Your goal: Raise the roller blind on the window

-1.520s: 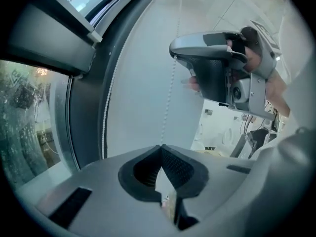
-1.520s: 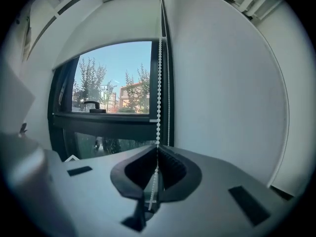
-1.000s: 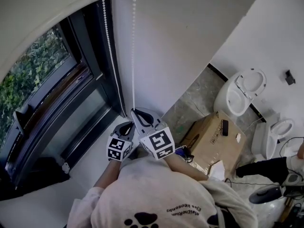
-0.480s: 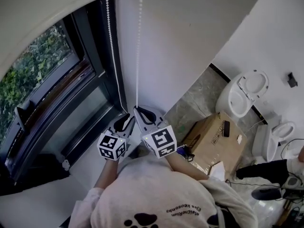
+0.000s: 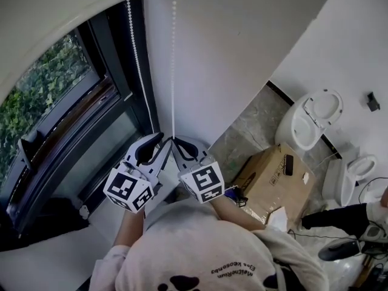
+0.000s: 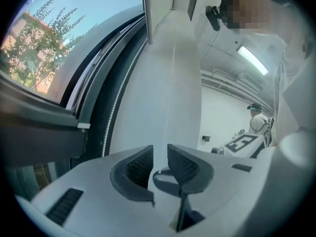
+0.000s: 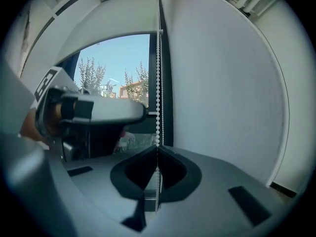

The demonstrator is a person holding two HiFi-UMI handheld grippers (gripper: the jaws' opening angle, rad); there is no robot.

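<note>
Likely light, limp and slippery, the white beaded cord (image 7: 158, 83) sits pinched in the right gripper (image 7: 157, 150); the left gripper (image 6: 159, 153), just opened and empty, should re-grip above it.

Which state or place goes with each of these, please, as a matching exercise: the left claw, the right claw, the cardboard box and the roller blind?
Things: 1 left claw; 2 right claw; 3 cardboard box; 4 roller blind.
States or places: A on the floor; B shut on the bead chain; C over the top of the window; D jaws apart, gripping nothing.
Pairs: 1-D; 2-B; 3-A; 4-C.
The left claw's jaws have just been opening; a strand of the bead chain seems to run through the gap, unpressed.
</note>
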